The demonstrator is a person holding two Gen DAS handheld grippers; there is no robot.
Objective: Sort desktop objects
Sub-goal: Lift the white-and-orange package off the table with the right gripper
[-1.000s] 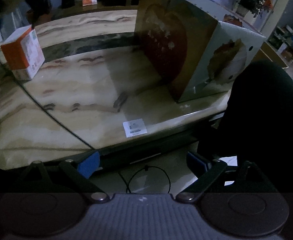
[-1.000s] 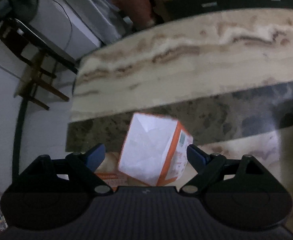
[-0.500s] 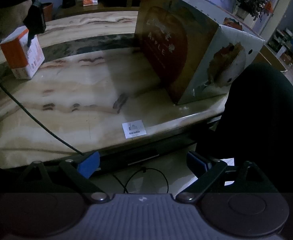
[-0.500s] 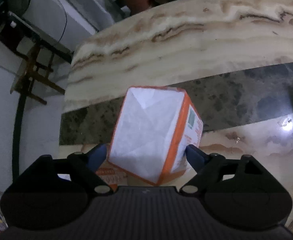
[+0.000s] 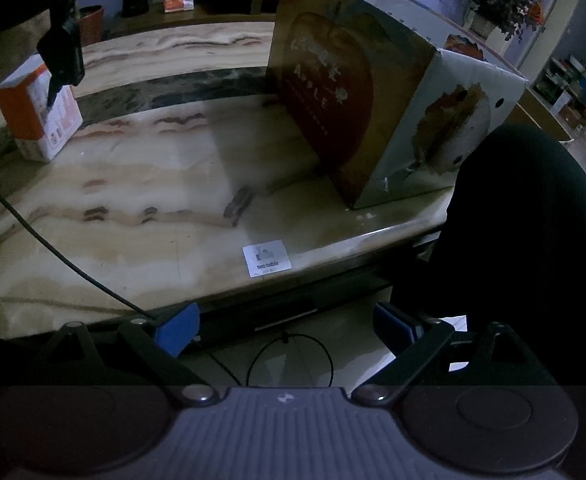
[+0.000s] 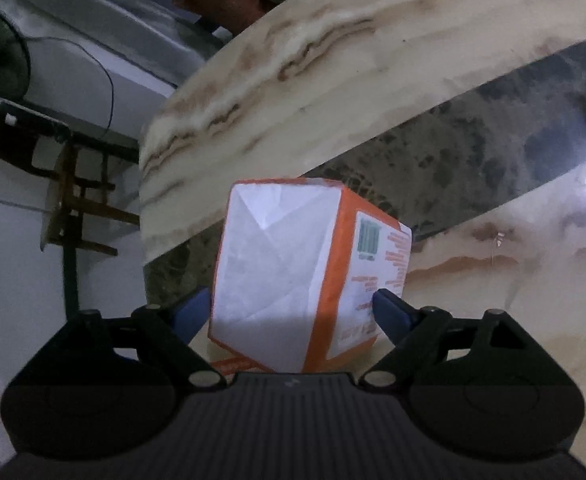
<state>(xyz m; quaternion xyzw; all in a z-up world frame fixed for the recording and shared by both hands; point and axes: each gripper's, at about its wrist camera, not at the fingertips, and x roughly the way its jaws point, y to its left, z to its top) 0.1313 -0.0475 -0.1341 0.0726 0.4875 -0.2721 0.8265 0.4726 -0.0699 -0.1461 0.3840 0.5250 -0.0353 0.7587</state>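
Two blue pads of the right gripper (image 6: 293, 312) flank the orange-and-white carton (image 6: 293, 276) at 12 o'clock, touching or nearly touching its sides, so whether it is clamped I cannot tell. The carton stands upright, long axis vertical, on the marble table (image 6: 473, 60). The left gripper (image 5: 287, 326) hangs spread and empty, well apart; its view places the carton (image 5: 39, 114) at 10 o'clock and alone shows the apple box (image 5: 373, 112).

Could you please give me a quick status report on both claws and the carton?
Left claw open, empty, off the table edge. Right claw closed around the orange-and-white carton. Big apple box stands clear.
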